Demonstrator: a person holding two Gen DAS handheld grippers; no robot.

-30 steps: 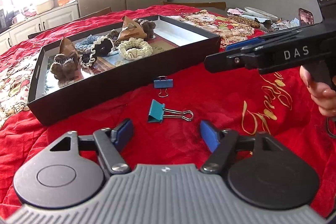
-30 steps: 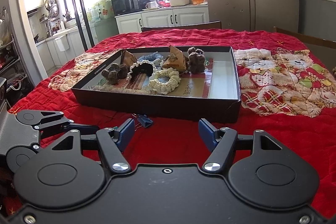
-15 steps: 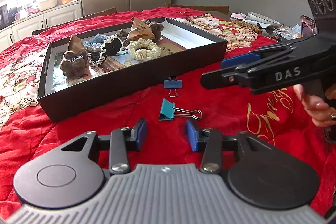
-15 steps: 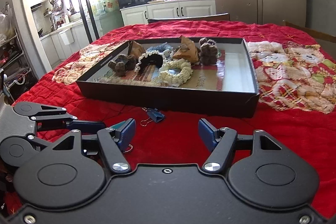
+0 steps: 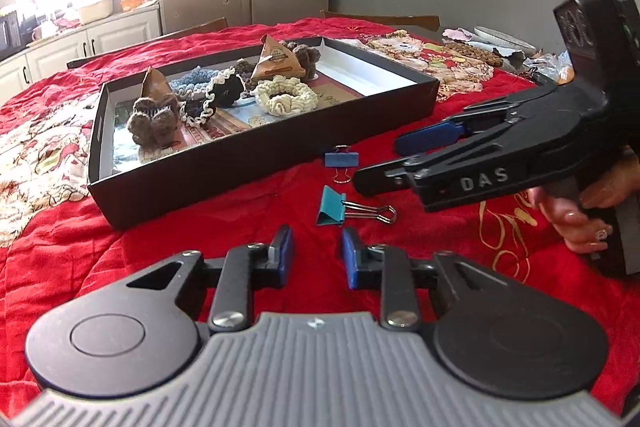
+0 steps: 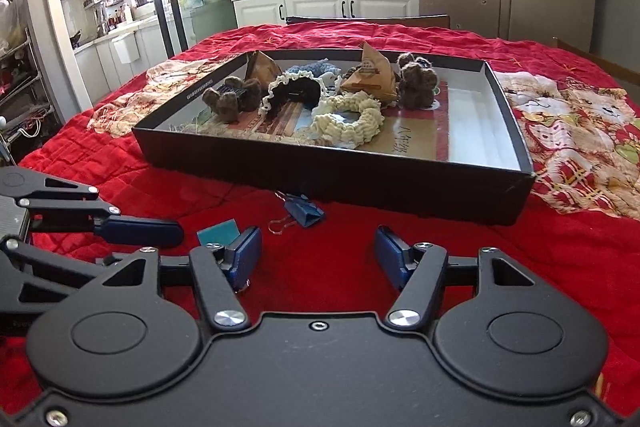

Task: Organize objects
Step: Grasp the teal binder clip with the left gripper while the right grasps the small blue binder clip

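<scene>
Binder clips, two of them, lie loose on a red quilted cloth [image 5: 120,251] that covers the table, in front of both tongs. Beyond the clips, farther from the tongs, sits a shallow black tray [image 5: 256,151] holding crocheted scrunchies and two brown pyramid-shaped packets.

The right gripper [image 6: 318,251], held in a person's hand [image 5: 576,211], reaches in from the right of the left wrist view; its blue-padded jaws stand apart and are closing, with bare cloth between them. The left gripper [image 5: 316,253] points down at the cloth, its jaws narrowly apart and closing, nothing between them yet.

The teal binder clip [image 5: 332,213] lies on its side just ahead of the left gripper's fingertips, its wire handles pointing toward the right gripper. In the right wrist view it shows partly behind that gripper's left finger. The blue binder clip [image 5: 341,159] lies a little farther on, between the teal one and the tray's near wall, just ahead of the right gripper.
</scene>
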